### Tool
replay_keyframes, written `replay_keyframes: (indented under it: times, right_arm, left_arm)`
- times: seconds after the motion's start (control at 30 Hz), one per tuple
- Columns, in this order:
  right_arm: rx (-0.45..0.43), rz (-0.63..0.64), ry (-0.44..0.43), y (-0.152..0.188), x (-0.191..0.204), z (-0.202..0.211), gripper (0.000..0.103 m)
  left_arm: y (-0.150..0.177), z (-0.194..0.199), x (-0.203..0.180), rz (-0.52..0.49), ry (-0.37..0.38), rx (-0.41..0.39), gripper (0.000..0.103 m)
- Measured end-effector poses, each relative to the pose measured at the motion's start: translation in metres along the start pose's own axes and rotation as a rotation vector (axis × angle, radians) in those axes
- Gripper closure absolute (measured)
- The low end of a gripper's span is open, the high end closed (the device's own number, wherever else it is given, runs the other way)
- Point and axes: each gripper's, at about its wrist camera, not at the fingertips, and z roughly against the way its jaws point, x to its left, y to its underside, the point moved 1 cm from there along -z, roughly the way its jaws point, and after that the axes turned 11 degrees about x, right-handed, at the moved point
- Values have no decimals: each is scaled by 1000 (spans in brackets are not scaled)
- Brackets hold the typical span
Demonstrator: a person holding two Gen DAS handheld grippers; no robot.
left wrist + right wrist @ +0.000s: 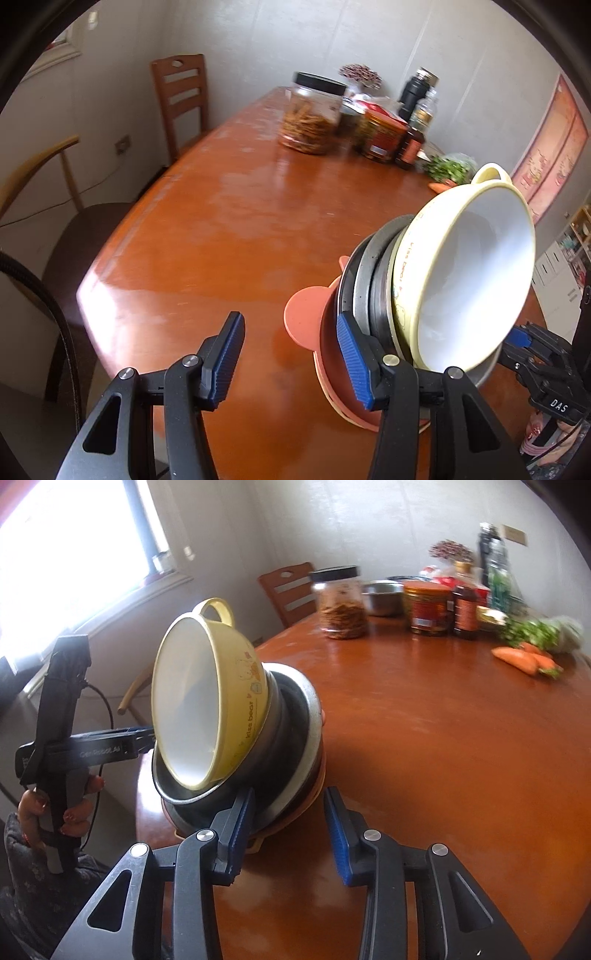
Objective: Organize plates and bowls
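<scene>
A stack of dishes stands tilted on its near edge on the wooden table (207, 229) (443, 760), with its open side toward me. A yellow bowl (472, 280) (184, 709) with a white inside lies in steel bowls (364, 284) (295, 716), backed by a pink eared plate (306, 321). My left gripper (291, 363) is open; its right finger rests against the stack's left side, and only the plate's ear reaches between the jaws. My right gripper (290, 836) is open too, its left finger against the stack's rim. A hand (33, 805) holds the left gripper.
At the far end stand a black-lidded jar (312, 114) (341, 602), a red tin (428, 607), bottles (417, 96), a steel bowl (382, 596), greens and carrots (524, 659). Chairs (181, 99) stand along the table's left side.
</scene>
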Motion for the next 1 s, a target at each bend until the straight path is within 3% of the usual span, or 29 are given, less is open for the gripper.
replay_keyframes:
  times: [0.63, 1.0]
  right_arm:
    - [-74, -195, 133, 41, -121, 65, 64]
    - [-86, -208, 119, 49, -133, 75, 64]
  left_arm:
    - [-20, -54, -141, -163, 34, 79, 51]
    - [-20, -59, -160, -181, -36, 62, 51]
